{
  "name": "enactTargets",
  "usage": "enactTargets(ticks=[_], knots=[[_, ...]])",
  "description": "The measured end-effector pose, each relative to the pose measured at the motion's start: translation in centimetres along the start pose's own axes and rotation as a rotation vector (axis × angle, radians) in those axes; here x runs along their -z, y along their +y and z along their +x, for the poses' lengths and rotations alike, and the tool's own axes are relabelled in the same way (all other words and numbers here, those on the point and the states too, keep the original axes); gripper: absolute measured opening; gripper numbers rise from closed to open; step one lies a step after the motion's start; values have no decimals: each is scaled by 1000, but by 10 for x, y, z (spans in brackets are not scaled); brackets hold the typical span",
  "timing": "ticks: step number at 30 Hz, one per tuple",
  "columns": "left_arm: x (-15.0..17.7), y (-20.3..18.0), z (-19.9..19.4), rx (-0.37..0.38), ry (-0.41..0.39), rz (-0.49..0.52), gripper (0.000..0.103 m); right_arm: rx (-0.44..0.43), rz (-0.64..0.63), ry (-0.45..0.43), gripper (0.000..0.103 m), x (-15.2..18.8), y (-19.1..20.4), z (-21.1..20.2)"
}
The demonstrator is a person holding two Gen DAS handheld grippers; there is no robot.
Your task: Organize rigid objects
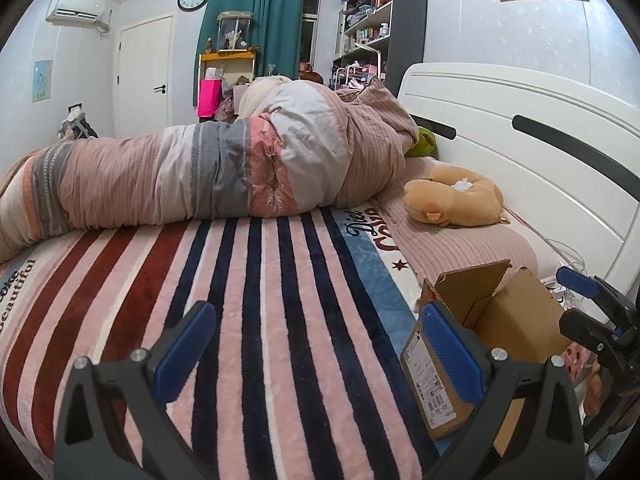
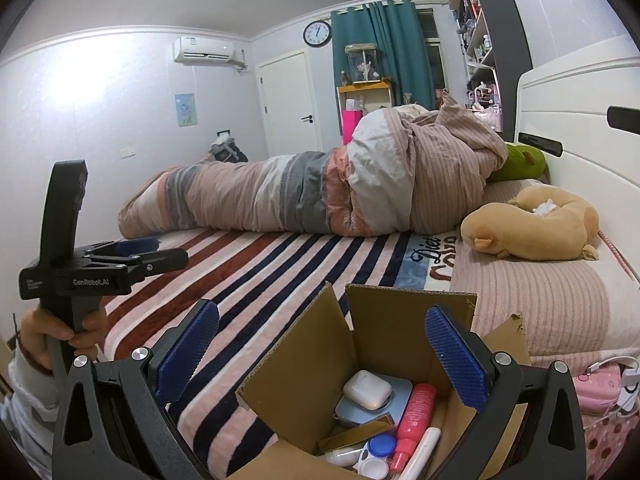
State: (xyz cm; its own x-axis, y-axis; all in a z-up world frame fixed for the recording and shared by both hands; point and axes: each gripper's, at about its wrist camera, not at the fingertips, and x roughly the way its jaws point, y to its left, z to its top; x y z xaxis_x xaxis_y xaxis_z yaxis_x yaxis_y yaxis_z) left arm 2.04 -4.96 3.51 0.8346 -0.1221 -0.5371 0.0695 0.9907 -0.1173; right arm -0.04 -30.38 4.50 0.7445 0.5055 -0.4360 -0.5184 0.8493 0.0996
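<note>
An open cardboard box [image 2: 376,344] stands on the striped blanket at the bed's near edge; it also shows in the left wrist view [image 1: 492,320]. Inside lie a white earbud case [image 2: 367,389], a pale blue flat case [image 2: 394,400], a pink bottle [image 2: 414,416], a white tube [image 2: 420,448] and a blue-capped lens case [image 2: 378,450]. My right gripper [image 2: 320,352] is open and empty above the box. My left gripper [image 1: 316,348] is open and empty over the blanket, left of the box; it shows in the right wrist view [image 2: 160,254].
A rolled quilt [image 1: 224,164] lies across the bed. A tan plush toy [image 2: 532,226] rests on the pink pillow by the white headboard [image 1: 520,140]. A green plush [image 2: 524,162] is behind. Cables and a pink item [image 2: 600,390] lie at the right.
</note>
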Motion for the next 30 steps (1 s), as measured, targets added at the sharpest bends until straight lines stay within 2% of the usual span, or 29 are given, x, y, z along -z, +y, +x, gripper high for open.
enactTargets(ticks=[30], knots=[[5, 2, -1, -5, 0, -5, 102, -2, 2, 13, 103, 0, 2, 5]])
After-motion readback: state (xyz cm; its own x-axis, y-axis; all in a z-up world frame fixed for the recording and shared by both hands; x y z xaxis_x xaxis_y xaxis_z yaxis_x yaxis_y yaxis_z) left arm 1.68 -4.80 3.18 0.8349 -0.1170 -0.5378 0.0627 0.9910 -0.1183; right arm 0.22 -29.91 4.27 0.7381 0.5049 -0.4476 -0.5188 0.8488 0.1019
